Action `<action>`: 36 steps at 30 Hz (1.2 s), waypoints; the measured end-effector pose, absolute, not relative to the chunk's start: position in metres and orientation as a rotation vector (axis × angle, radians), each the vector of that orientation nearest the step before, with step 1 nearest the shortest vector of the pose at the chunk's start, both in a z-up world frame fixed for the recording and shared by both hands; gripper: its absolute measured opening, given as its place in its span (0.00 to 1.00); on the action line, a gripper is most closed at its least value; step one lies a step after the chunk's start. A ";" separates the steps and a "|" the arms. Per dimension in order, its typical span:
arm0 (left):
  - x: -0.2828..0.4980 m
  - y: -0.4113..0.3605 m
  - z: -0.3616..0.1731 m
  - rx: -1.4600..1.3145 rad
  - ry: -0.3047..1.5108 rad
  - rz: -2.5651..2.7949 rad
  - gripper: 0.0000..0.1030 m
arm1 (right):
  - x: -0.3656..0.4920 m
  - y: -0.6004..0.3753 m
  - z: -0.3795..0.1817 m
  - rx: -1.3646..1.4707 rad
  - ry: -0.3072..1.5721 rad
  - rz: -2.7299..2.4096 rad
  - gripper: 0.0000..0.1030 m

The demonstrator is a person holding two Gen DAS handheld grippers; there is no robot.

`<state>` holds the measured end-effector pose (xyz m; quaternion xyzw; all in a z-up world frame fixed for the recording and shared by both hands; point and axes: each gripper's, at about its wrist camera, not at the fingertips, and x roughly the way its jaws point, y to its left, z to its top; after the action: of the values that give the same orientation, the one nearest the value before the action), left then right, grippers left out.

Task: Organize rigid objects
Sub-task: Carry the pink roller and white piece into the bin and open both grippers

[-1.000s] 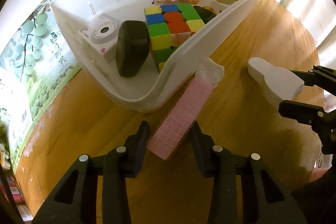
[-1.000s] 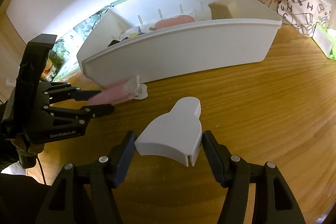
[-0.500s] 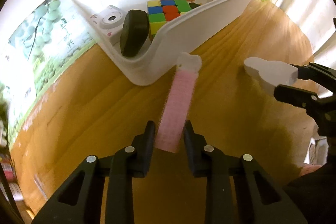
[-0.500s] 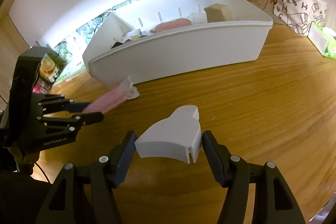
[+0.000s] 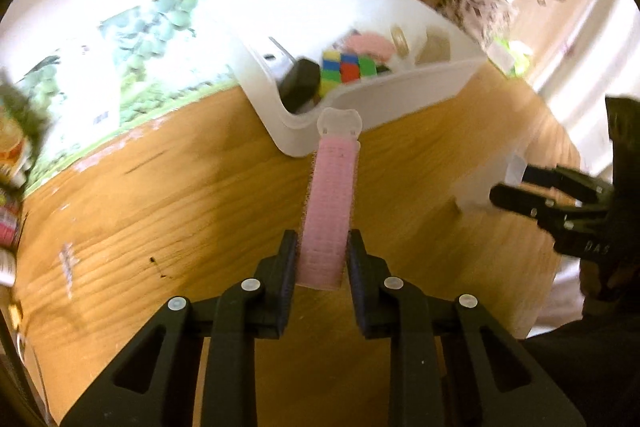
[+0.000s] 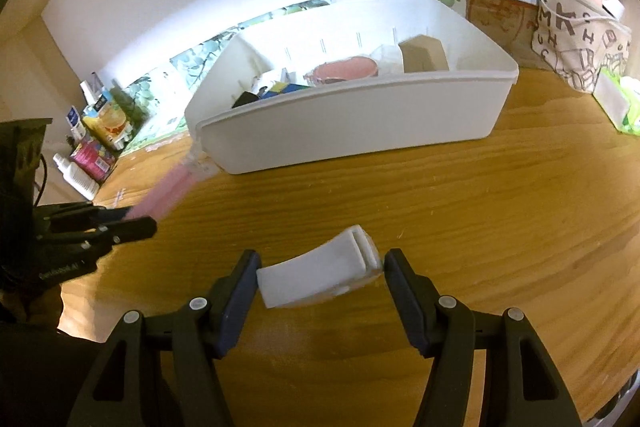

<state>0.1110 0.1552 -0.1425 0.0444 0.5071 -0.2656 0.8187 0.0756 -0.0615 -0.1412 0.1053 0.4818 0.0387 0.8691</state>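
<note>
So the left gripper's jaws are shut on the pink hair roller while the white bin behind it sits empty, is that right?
Not quite: the white bin is not empty. The left wrist view shows a colour cube and other items inside. The left gripper does have its jaws shut on the pink hair roller.

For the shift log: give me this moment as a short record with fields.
left tongs: shut on pink roller, lifted off table
right tongs: shut on white piece
bin: on table, holds cube, black block, pink dish
not yet binned: roller, white piece
</note>
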 end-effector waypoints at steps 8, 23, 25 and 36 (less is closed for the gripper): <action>0.102 0.161 -0.101 -0.017 0.970 -0.475 0.25 | 0.073 -0.075 -0.120 0.166 0.954 0.134 0.62; 0.120 0.126 -0.055 -0.066 0.817 -0.387 0.25 | 0.088 -0.112 -0.071 0.095 0.841 0.183 0.62; 0.125 0.124 -0.050 -0.080 0.801 -0.363 0.25 | 0.093 -0.118 -0.063 0.087 0.823 0.189 0.62; 0.154 0.111 -0.041 -0.126 0.759 -0.249 0.25 | 0.131 -0.152 -0.033 0.063 0.731 0.216 0.62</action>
<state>0.1543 0.1108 -0.0410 -0.0612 0.3693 -0.1211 0.9194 0.1311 -0.1519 -0.0333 0.0308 0.3567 0.1054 0.9277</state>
